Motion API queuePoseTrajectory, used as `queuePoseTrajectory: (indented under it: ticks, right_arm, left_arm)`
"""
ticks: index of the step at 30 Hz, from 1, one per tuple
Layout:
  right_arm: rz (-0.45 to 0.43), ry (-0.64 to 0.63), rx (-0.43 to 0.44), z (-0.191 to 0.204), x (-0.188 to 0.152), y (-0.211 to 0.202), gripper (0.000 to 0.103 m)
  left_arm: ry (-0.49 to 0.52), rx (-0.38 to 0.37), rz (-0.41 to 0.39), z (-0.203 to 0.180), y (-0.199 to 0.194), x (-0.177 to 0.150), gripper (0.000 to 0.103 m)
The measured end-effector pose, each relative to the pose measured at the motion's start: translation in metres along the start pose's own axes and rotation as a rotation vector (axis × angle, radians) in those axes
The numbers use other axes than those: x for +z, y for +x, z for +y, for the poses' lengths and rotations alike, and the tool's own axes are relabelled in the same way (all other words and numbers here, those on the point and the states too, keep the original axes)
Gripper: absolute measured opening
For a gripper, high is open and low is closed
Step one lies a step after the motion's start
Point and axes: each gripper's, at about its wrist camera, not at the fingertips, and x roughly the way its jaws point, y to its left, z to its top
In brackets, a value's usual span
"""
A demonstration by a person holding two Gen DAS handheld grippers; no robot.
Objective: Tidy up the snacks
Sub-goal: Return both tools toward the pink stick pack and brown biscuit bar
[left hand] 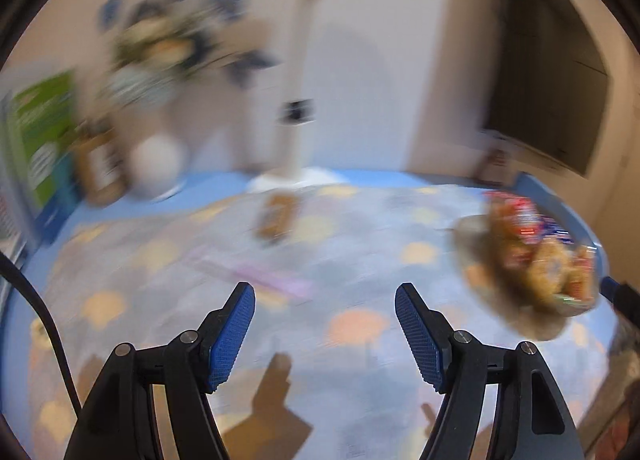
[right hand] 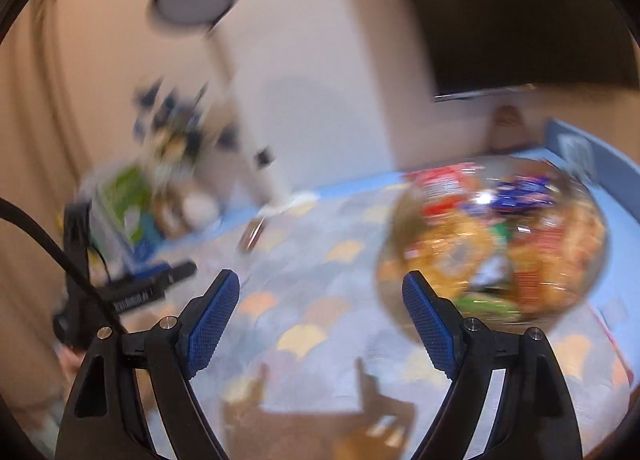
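- The left gripper [left hand: 325, 302] is held above the patterned tablecloth [left hand: 360, 244] with its jaws spread wide; nothing is seen between the blue pads [left hand: 232, 334], so a free hand appears to be kept ready for a pick.
- The right gripper [right hand: 321, 292] is likewise carried wide apart and empty, just left of the snack bowl [right hand: 492, 244].
- The snacks are gathered in that clear bowl at the right of the table; it is heaped with wrapped packets, probably because it serves as the collection point.
- A single brown snack packet [left hand: 276, 215] is left lying apart toward the far middle of the cloth, well away from the bowl; it is judged to be what remains to be collected.
- Both views are blurred, so labels cannot be read.
- A green box [left hand: 40, 139] and a white round object [left hand: 158, 171] are set at the far left.
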Motion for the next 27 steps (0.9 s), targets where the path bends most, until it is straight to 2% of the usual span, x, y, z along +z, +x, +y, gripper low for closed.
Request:
queuePoseTrajectory:
  ticks: [3,6,9,11,16,23,27]
  right_arm:
    - [0.075,-0.093,0.026,0.041,-0.017,0.039,0.084]
    - [0.145,-0.138,0.026,0.06,-0.033,0.08,0.084]
    - [0.198,-0.153,-0.017,0.06,-0.048,0.112,0.084]
    - [0.273,-0.135,-0.057,0.054,-0.052,0.128,0.084]
    - [0.309,-0.116,-0.062,0.049,-0.055,0.134,0.084]
    - [0.358,-0.179,-0.151,0.061,-0.063,0.145,0.084]
    - [0.344,-0.186,-0.18,0.061,-0.064,0.143,0.084]
  left_arm:
    - [-0.007,0.156,0.005,0.037,0.011,-0.015,0.07]
    - [-0.018,0.216,0.02,0.061,0.022,-0.03,0.07]
    - [-0.066,0.204,0.073,0.077,0.035,-0.04,0.07]
    - [-0.102,0.162,0.05,0.082,0.032,-0.038,0.07]
    - [-0.133,0.14,0.046,0.084,0.03,-0.039,0.074]
    - [-0.143,0.143,0.044,0.086,0.03,-0.04,0.078]
    - [-0.133,0.154,0.048,0.085,0.031,-0.04,0.078]
